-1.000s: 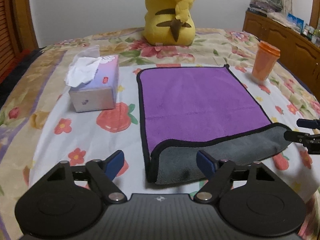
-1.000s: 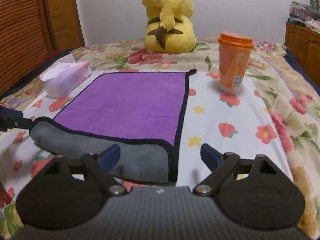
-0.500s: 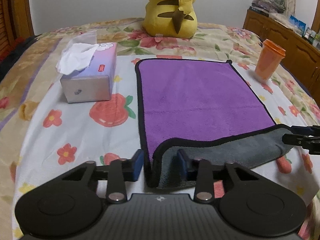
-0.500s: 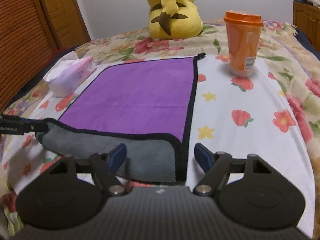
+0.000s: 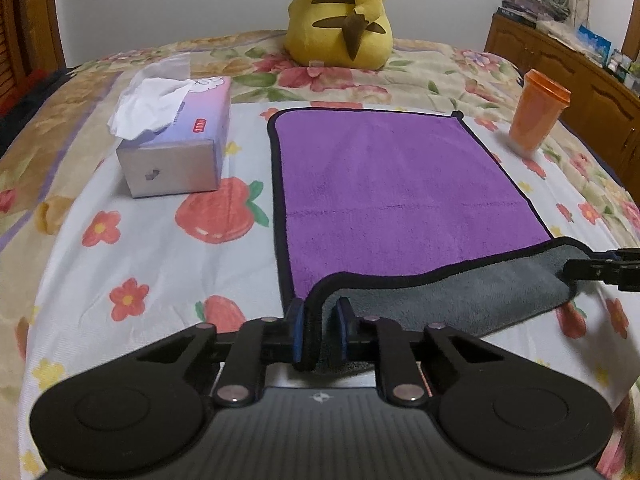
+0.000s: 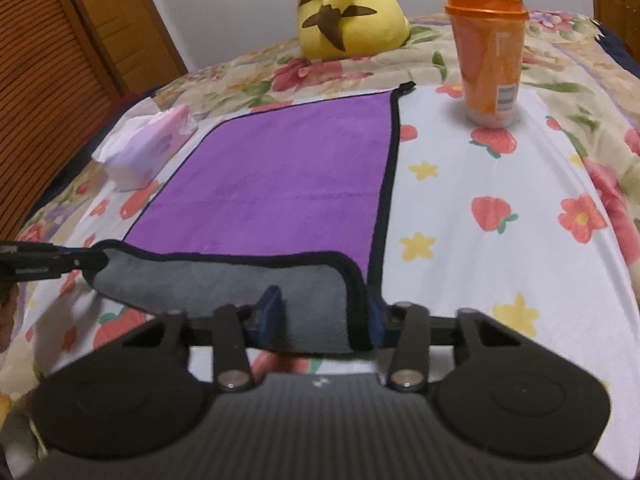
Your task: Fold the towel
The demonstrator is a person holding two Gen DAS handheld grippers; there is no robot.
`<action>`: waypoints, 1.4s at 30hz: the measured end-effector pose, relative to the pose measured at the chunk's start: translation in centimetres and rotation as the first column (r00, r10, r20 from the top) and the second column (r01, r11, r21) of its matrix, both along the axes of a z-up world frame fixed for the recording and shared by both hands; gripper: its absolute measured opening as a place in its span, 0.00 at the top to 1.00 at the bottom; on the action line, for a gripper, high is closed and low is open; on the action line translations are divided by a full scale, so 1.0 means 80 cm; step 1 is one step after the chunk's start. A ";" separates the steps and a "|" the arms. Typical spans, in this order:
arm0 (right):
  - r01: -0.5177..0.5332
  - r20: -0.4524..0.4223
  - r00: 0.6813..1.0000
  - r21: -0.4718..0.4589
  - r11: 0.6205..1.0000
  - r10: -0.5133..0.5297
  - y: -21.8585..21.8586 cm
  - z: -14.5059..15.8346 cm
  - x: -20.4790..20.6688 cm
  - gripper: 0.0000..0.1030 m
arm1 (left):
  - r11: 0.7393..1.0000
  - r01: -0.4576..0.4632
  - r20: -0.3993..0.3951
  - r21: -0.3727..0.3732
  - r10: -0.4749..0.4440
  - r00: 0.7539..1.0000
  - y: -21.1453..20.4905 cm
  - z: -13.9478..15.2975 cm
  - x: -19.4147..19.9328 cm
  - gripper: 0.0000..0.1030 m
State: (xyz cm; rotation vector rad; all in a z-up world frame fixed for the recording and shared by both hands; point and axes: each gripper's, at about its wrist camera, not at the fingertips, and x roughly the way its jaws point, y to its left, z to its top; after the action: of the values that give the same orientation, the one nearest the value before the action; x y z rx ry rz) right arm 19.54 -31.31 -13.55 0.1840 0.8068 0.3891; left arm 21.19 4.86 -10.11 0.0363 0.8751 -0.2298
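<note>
A purple towel (image 5: 392,184) with a grey underside and black edging lies flat on the bed; it also shows in the right wrist view (image 6: 280,184). Its near edge is turned up, grey side showing. My left gripper (image 5: 320,336) is shut on the towel's near left corner. My right gripper (image 6: 324,320) has its blue pads on either side of the near right corner, closed in on the thick fold. Each gripper's tip shows in the other view, at the far end of the lifted edge.
A tissue box (image 5: 176,152) stands left of the towel. An orange cup (image 6: 488,56) stands to the right of it. A yellow plush toy (image 5: 340,16) sits behind it. A wooden cabinet (image 5: 580,80) runs along the right.
Both grippers went from open to closed on the near corners of the towel, the left first. The near edge has risen slightly off the bed.
</note>
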 end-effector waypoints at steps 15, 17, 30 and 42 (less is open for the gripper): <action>-0.003 0.028 1.000 -0.008 1.000 0.003 -0.008 0.005 0.000 0.93 | 1.000 0.023 0.004 0.008 -0.023 1.000 -0.003 -0.004 -0.004 0.99; -0.003 0.044 0.999 -0.006 1.000 0.004 -0.008 0.007 -0.001 0.94 | 0.999 0.031 0.018 0.014 -0.031 0.999 -0.005 0.000 -0.006 0.99; 0.021 0.167 0.986 0.038 0.999 -0.028 -0.019 0.030 -0.004 0.94 | 0.998 0.053 0.162 -0.019 -0.049 0.986 -0.009 0.049 -0.014 1.00; 0.016 0.183 0.983 0.047 0.999 -0.025 -0.018 0.032 0.000 0.95 | 0.997 0.075 0.200 -0.021 -0.069 0.977 -0.016 0.062 -0.016 1.00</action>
State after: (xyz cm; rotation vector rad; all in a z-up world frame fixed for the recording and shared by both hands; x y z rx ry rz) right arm 19.56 -32.77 -10.99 0.1954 0.6139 0.3990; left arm 19.92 3.61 -5.18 0.0639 0.6714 -0.3009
